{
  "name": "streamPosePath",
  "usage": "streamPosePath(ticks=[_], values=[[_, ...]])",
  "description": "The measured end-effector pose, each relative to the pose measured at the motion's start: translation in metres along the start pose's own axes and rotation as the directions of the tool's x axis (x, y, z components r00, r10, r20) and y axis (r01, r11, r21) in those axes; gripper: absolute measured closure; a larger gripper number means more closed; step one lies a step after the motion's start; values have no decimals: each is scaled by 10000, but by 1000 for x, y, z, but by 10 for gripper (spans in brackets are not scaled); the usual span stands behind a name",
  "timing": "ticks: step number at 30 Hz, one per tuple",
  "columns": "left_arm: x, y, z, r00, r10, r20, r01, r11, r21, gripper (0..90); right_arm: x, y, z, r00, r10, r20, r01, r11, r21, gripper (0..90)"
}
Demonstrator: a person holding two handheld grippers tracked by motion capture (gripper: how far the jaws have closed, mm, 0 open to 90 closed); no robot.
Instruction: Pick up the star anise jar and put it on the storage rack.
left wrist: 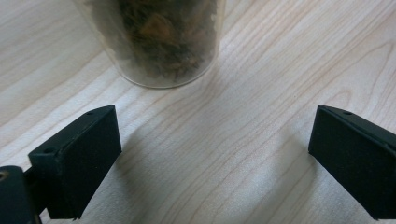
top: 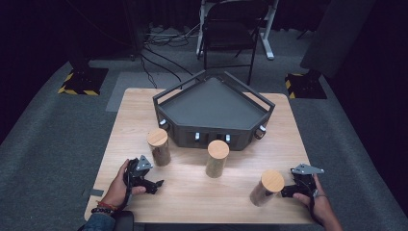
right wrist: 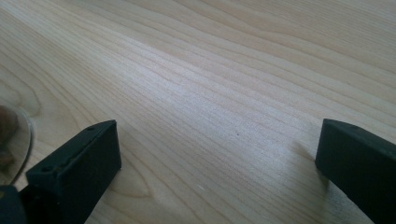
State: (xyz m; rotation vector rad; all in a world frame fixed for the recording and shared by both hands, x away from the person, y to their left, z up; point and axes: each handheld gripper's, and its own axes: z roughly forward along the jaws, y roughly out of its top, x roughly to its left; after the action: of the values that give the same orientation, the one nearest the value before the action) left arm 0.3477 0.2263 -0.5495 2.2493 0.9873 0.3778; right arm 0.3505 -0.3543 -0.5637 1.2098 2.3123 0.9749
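Note:
Three clear jars with round wooden lids stand on the wooden table (top: 192, 192): a left jar (top: 159, 147), a middle jar (top: 217, 158) and a right jar (top: 266, 187). Near the front left, a hand holds my left gripper (top: 156, 185) low over the table. In the left gripper view, my left gripper (left wrist: 210, 158) is open with bare wood between the jaws. A jar's base (left wrist: 159, 42), holding brown dried bits, stands just ahead of it. My right gripper (top: 285, 191) sits beside the right jar. It is open (right wrist: 217, 172) over bare wood, with a jar's edge (right wrist: 14, 144) at the left.
A dark grey five-sided tray (top: 211, 103) with a raised rail stands at the back of the table. A black folding chair (top: 230, 33) and cables lie on the floor beyond it. Bare wood lies between the jars and the front edge.

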Motion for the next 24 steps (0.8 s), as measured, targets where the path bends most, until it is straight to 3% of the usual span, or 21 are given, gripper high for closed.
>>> streamPosePath(ticks=[7, 10, 24], values=[[3, 2, -7, 9990, -180, -399, 176, 9998, -115, 20, 0, 0, 0, 10000, 4, 4, -4, 10000, -1, 0], [5, 3, -9, 9978, -455, -489, 439, 9985, -337, 20, 0, 0, 0, 10000, 6, 4, -6, 10000, 0, 0], [5, 14, -14, 9954, -305, -910, 257, 9982, -543, 26, 0, 0, 0, 10000, 9, 5, -9, 10000, 2, 0]])
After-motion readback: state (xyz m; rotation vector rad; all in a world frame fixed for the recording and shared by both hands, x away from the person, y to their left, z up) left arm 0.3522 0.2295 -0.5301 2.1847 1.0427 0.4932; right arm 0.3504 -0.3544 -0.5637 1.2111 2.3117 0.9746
